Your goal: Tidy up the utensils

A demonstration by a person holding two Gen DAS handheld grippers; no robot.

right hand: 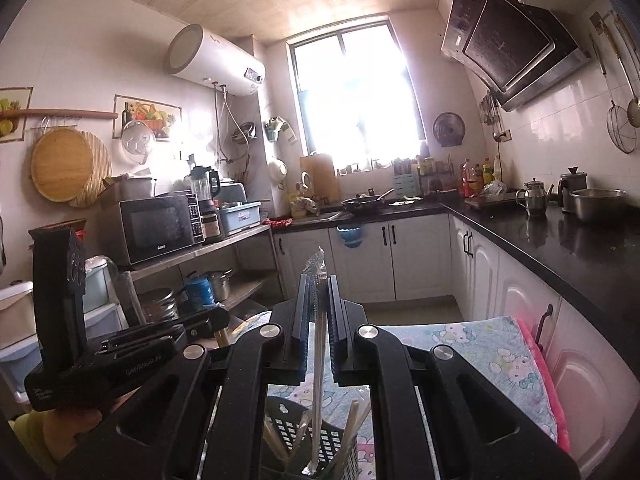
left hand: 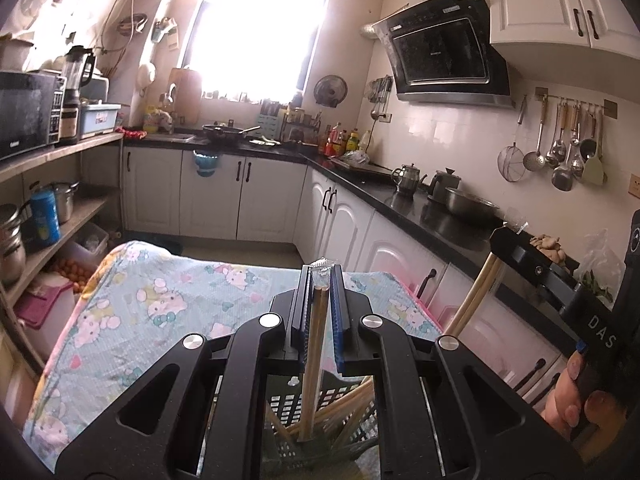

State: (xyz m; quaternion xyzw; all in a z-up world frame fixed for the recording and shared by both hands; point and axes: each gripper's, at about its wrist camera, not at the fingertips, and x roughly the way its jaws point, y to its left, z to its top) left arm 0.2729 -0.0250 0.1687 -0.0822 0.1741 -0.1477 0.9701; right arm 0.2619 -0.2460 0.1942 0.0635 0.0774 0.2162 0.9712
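One cartoon-print tablecloth (left hand: 132,312) fronts black kitchen counters (left hand: 404,200).

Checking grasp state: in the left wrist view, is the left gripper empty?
No, the left gripper is shut on wrapped chopsticks hanging toward the black basket.

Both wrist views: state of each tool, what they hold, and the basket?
Left tool: shut on wrapped chopsticks, which hang down into the basket.
Right tool: shut on a clear wrapper, contents unclear.
Basket: upright on the cloth, already holding several chopsticks leaning at angles.
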